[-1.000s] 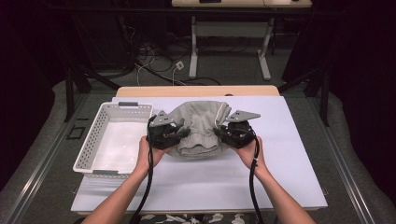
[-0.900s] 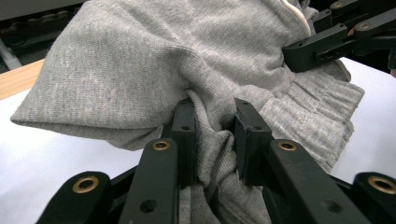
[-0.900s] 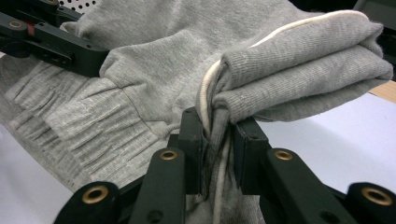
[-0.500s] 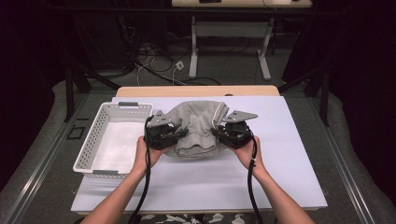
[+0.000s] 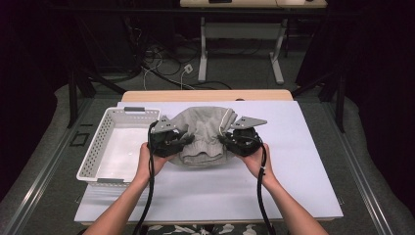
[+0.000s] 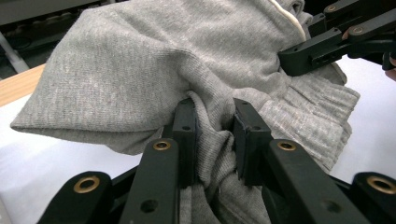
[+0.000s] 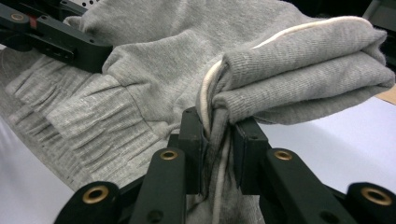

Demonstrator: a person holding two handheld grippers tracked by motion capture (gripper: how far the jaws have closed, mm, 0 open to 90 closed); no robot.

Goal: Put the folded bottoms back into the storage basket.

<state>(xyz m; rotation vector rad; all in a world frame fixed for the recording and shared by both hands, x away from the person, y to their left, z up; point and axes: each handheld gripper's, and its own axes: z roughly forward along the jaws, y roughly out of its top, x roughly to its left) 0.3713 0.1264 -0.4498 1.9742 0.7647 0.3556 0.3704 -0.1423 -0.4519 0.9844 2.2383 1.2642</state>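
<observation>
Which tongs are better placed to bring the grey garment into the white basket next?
Probably the left tongs: they grip the garment on the side next to the basket. The right tongs hold the far side, so they would likely only follow.

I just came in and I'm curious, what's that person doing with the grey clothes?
A person holds a gripper in each hand. The left gripper and the right gripper are both shut on a folded grey garment, one at each side. It sits on the white table, right beside a white basket.
</observation>
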